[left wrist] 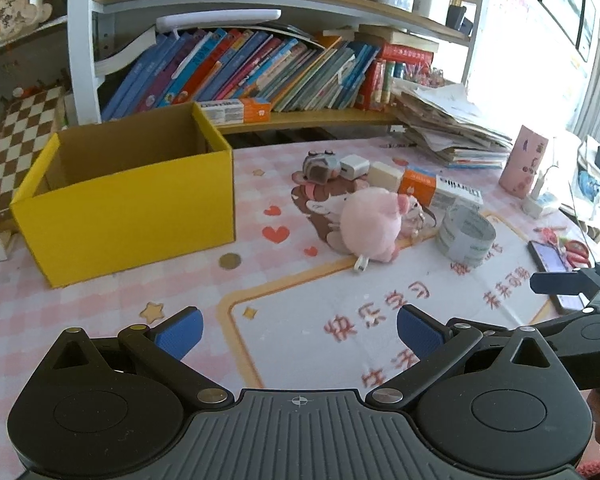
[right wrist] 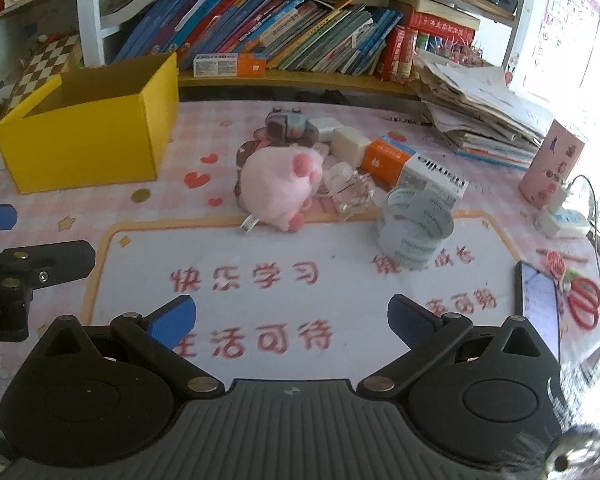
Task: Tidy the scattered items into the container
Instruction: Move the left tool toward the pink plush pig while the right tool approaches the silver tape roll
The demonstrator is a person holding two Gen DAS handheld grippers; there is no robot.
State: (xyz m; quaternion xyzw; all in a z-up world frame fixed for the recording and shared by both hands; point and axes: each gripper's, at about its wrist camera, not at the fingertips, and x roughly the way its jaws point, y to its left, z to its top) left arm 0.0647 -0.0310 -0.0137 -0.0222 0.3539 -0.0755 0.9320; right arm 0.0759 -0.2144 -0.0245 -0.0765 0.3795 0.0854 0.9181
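Note:
An open yellow box [left wrist: 132, 216] [right wrist: 88, 140] stands at the left of the desk. To its right lie scattered items: a pink plush [left wrist: 370, 224] [right wrist: 278, 188], a grey toy [left wrist: 320, 166] [right wrist: 288, 124], white blocks [left wrist: 384, 174] [right wrist: 350, 142], an orange-white carton [left wrist: 432, 188] [right wrist: 412, 166], a clear plastic piece [right wrist: 350, 190] and a tape roll [left wrist: 466, 236] [right wrist: 414, 228]. My left gripper [left wrist: 298, 330] is open and empty, short of the plush. My right gripper [right wrist: 292, 322] is open and empty, short of the tape roll.
A coin [left wrist: 229, 261] lies by the box. A phone [right wrist: 538, 304] and red scissors [right wrist: 584, 300] lie at the right edge. A paper stack [left wrist: 448, 128], a pink holder [left wrist: 522, 164], a charger [right wrist: 560, 216] and a bookshelf [left wrist: 260, 72] line the back.

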